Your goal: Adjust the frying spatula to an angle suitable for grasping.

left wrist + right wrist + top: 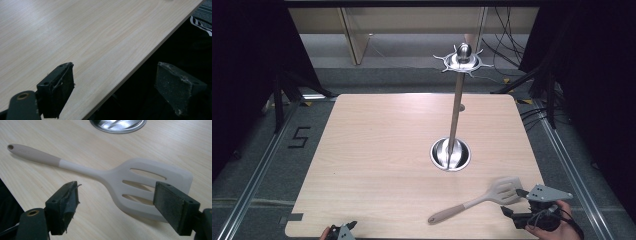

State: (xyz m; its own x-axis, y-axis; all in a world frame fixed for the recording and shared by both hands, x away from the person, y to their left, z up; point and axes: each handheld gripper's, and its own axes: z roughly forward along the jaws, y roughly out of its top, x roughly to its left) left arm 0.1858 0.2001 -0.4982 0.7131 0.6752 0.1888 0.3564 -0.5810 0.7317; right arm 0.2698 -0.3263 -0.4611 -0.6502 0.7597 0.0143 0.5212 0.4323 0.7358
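Right gripper [116, 202] open over spatula [140, 182] — close on the neck, not the slotted blade (left gripper [115, 87] open, idle).

Slotted spatula [482, 199]: pale beige silicone blade with three long slots, joined to a darker tan handle with a hole in its end. It lies flat on the surface [377, 150] near the 5 o'clock corner, blade toward 2 o'clock, handle end toward 8 o'clock.
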